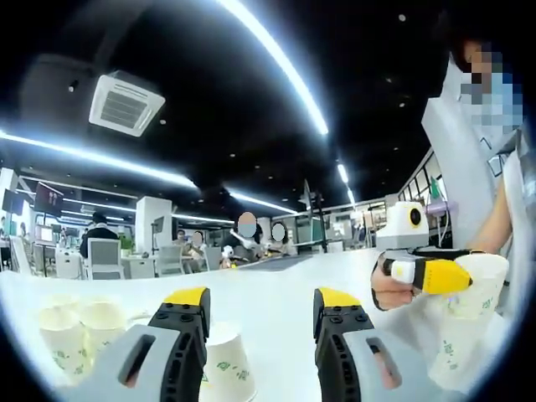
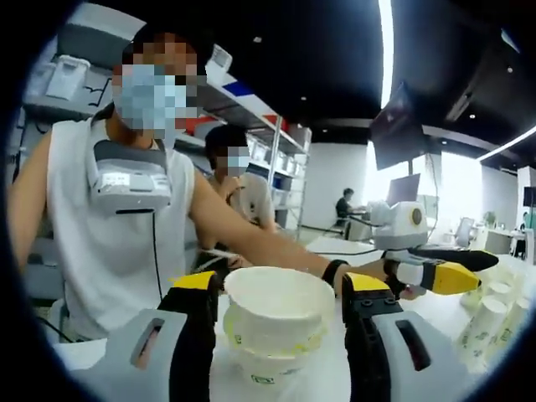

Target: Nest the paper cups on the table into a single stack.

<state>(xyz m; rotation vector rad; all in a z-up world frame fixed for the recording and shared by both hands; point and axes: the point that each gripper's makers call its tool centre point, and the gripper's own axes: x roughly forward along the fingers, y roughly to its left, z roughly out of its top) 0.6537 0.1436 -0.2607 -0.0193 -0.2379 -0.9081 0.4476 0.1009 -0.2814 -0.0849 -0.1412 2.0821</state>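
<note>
**Several cups nested, several still loose on the table**

Several paper cups sit one inside another in a stack [image 2: 276, 322] pinched between the jaws of the right gripper [image 2: 280, 293], whose two yellow-tipped jaws press against the stack's sides just below the top rim. In the left gripper view the same stack [image 1: 465, 322] hangs to the right, held off the white table [image 1: 285, 285]. The left gripper [image 1: 261, 306] is spread wide and grips nothing; one loose cup [image 1: 226, 364] stands between its jaws, nearer the left one and low in the gap, with no visible contact. More loose cups [image 1: 75, 331] stand just left of that jaw, and in the right gripper view further cups [image 2: 494, 314] cluster to the far right. Judging by this, the nesting is partly done: the cups on the table remain to be added.
</note>
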